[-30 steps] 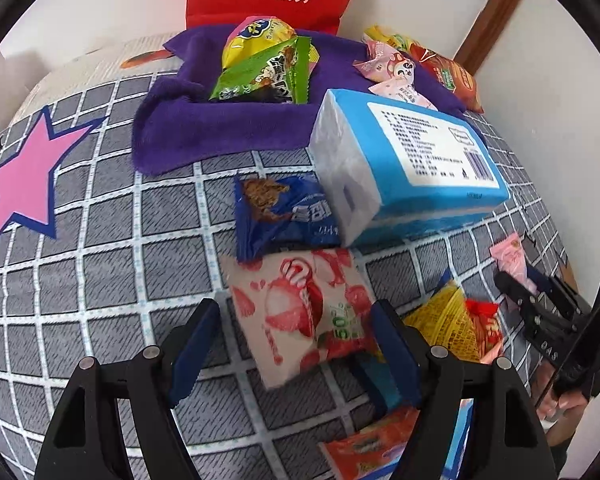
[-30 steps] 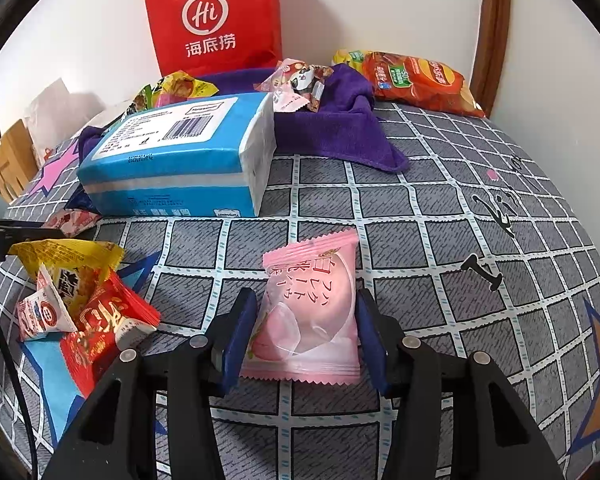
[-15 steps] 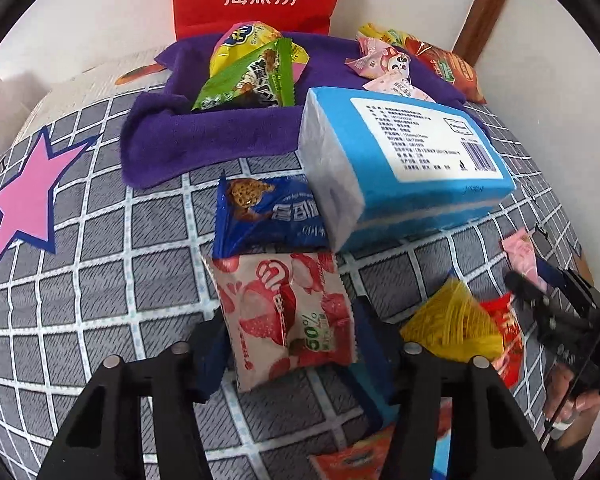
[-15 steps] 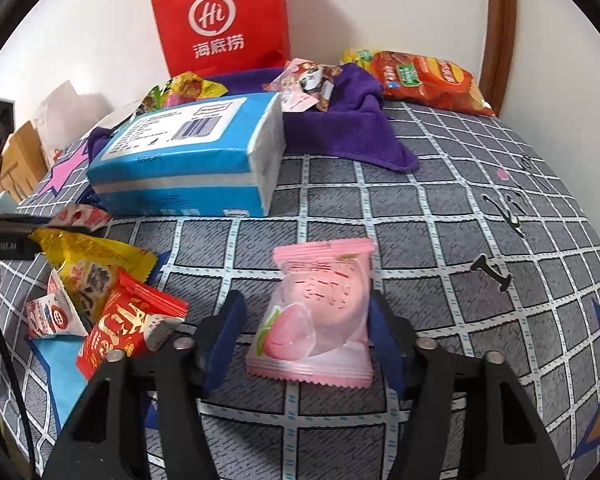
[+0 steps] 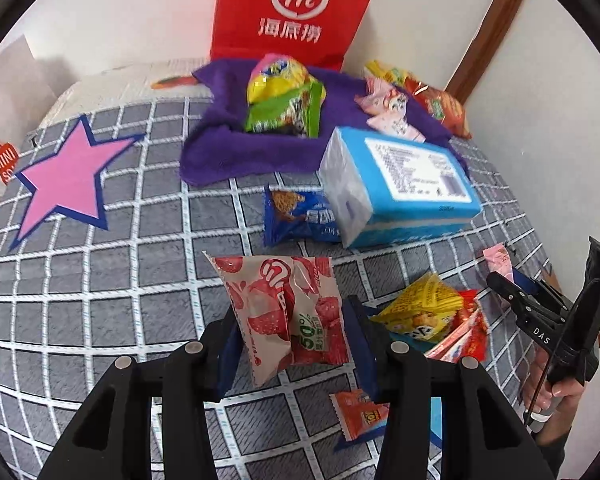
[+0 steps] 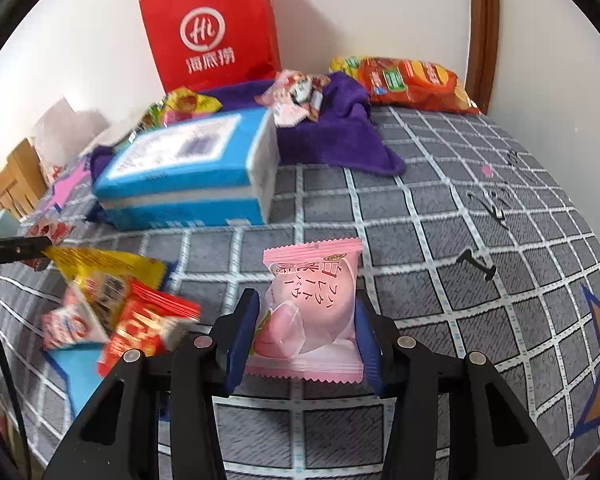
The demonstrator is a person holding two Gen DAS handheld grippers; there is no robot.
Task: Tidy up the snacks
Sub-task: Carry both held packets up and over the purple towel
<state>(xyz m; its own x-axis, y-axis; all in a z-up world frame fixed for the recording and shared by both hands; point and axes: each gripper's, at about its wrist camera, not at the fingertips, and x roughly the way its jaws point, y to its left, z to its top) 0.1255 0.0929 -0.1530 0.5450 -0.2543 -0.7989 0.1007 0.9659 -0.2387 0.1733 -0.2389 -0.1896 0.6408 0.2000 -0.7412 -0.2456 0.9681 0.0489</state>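
My left gripper point(image 5: 294, 340) is shut on a red-and-white strawberry snack packet point(image 5: 284, 308) and holds it above the grey checked bedspread point(image 5: 112, 280). My right gripper point(image 6: 304, 338) is shut on a pink peach snack packet point(image 6: 312, 312), also lifted off the bedspread. The right gripper shows at the right edge of the left wrist view point(image 5: 540, 312). A purple towel point(image 5: 236, 148) at the back holds green and yellow snack bags point(image 5: 284, 108) and small pink packets point(image 5: 384, 108).
A blue tissue pack point(image 5: 396, 188) lies mid-bed with a blue cookie packet point(image 5: 300, 216) beside it. Yellow and red packets point(image 5: 436, 320) lie by my grippers. A red paper bag point(image 5: 296, 12) stands at the wall. An orange chip bag point(image 6: 412, 84) lies in the back corner.
Both grippers closed on their packets and lifted them off the bedspread. The strawberry packet now stands tilted up in my left gripper.
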